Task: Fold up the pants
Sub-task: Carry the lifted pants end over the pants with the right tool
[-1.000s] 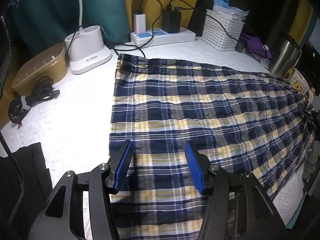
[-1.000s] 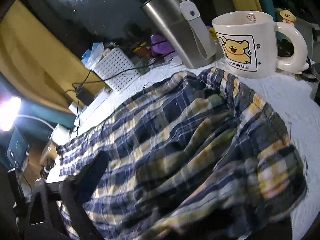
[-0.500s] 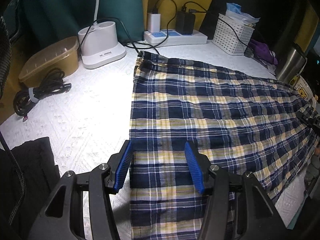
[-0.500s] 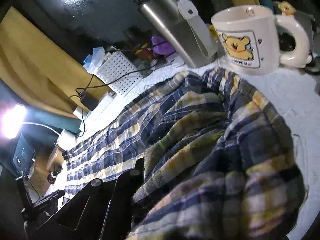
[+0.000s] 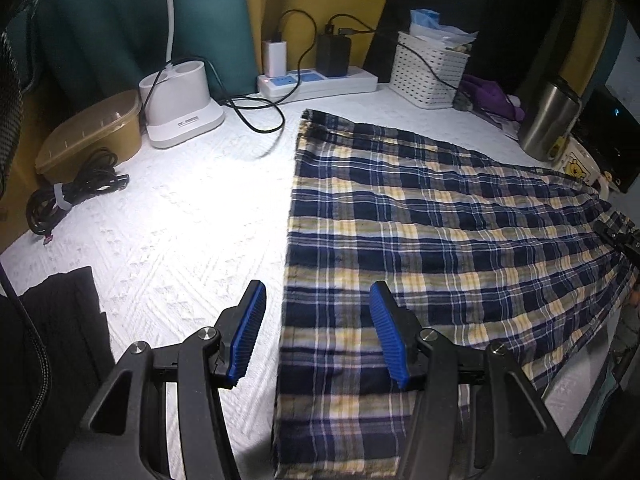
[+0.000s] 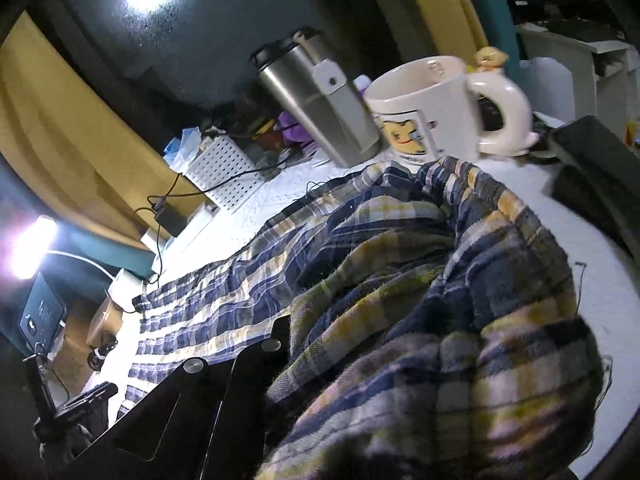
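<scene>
Navy, yellow and white plaid pants (image 5: 420,232) lie flat across the white table cover (image 5: 180,220). My left gripper (image 5: 318,336) hovers open just above them, and the pants' left edge runs between its blue pads (image 5: 250,332). In the right wrist view the pants' other end (image 6: 420,300) is bunched up and raised off the table. My right gripper (image 6: 304,344) is shut on that bunch; one black finger (image 6: 224,384) shows and cloth hides the other. The right gripper (image 5: 620,236) also shows at the far right of the left wrist view.
A bear mug (image 6: 432,120) and a steel tumbler (image 6: 320,108) stand right behind the lifted end. Along the back sit a white basket (image 5: 430,72), a power strip with chargers (image 5: 320,80) and a lamp base (image 5: 180,108). At the left are a brown tub (image 5: 92,132), a coiled cable (image 5: 68,196) and dark cloth (image 5: 60,340).
My right gripper shut on the pants' end by the mug and raised it into a bunch. My left gripper shifted left, so the pants' left edge now lies between its pads.
</scene>
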The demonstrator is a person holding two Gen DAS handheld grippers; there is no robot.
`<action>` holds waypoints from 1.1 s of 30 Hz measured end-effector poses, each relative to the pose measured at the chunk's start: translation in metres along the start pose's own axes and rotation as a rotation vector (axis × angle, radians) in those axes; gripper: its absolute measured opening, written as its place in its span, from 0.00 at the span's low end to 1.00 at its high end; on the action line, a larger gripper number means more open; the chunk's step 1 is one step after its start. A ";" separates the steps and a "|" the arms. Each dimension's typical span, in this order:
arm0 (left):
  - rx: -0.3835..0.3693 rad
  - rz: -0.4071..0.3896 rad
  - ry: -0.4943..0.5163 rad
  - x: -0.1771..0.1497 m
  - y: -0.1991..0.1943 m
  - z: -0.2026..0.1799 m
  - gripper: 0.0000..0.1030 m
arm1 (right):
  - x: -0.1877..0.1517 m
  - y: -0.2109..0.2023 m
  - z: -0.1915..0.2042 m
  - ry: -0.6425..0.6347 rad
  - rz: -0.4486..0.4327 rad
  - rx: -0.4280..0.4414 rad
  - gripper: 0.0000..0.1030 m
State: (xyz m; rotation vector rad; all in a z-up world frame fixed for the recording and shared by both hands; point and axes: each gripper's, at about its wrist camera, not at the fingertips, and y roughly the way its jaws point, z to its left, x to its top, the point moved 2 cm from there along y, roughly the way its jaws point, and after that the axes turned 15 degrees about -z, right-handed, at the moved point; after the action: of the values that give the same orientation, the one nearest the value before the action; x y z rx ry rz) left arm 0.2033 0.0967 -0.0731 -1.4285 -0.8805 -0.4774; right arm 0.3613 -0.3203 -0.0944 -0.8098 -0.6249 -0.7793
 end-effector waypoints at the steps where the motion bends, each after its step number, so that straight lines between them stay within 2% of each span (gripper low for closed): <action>1: -0.003 -0.001 0.001 -0.001 -0.002 0.000 0.52 | 0.000 -0.003 -0.001 -0.001 -0.005 -0.005 0.08; 8: -0.028 -0.008 0.011 -0.004 -0.013 0.000 0.52 | 0.005 -0.032 -0.009 -0.020 -0.048 -0.042 0.08; 12: -0.037 -0.026 0.013 -0.003 -0.019 0.003 0.52 | 0.006 -0.039 -0.002 -0.036 -0.064 -0.044 0.08; 25: -0.083 -0.096 -0.006 0.008 -0.032 0.027 0.52 | 0.013 -0.049 0.068 -0.172 -0.112 -0.026 0.08; 33: -0.109 -0.128 -0.002 0.011 -0.032 0.045 0.52 | 0.008 -0.044 0.116 -0.246 -0.096 0.010 0.08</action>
State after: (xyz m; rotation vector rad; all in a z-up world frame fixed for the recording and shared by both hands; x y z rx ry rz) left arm 0.1753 0.1391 -0.0482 -1.4775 -0.9641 -0.6284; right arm 0.3084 -0.2482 -0.0082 -0.8789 -0.8913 -0.7692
